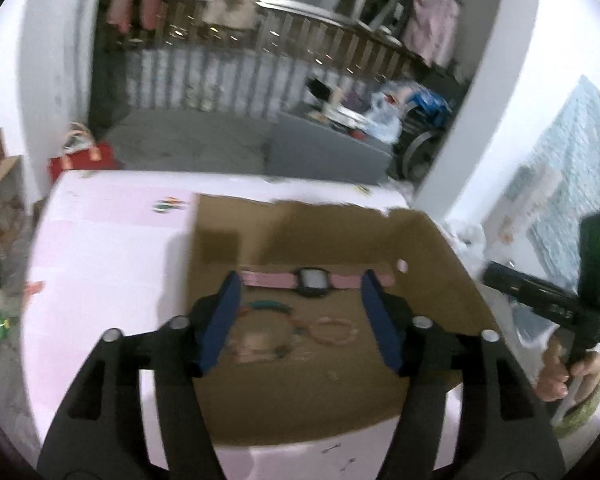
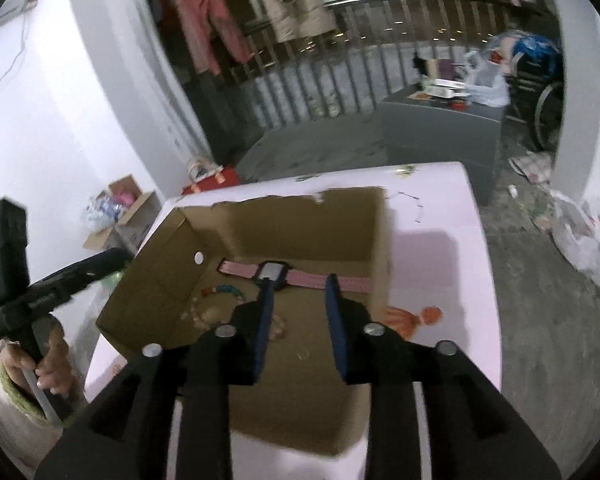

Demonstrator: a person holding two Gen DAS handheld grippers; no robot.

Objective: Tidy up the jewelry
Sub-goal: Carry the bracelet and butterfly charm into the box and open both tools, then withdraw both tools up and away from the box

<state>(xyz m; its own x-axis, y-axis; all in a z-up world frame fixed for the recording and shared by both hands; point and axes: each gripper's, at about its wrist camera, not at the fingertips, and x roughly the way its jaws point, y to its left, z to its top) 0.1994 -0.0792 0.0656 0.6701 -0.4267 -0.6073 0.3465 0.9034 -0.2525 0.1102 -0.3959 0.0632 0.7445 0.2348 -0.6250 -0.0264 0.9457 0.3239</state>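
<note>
An open cardboard box (image 1: pixel 236 216) (image 2: pixel 260 216) stands on a pink table (image 1: pixel 112 248). On its floor lies a watch (image 1: pixel 310 280) (image 2: pixel 272 272) with a pink strap. Nearer to me are a teal bead bracelet (image 1: pixel 268 306) (image 2: pixel 228 290), a pink bead bracelet (image 1: pixel 334 330) and a blurred pale piece (image 1: pixel 256 346). My left gripper (image 1: pixel 301 276) hangs open and wide over the bracelets, its tips level with the watch. My right gripper (image 2: pixel 300 280) is partly open above the strap, with nothing between its pads.
An orange item (image 2: pixel 416 318) lies on the table right of the box, and small coloured bits (image 1: pixel 170 204) lie at the far side. On the floor are a red bag (image 2: pixel 216 180), open cartons (image 2: pixel 120 212) and plastic bags (image 2: pixel 580 236). A hand (image 1: pixel 556 376) holds the other gripper's handle.
</note>
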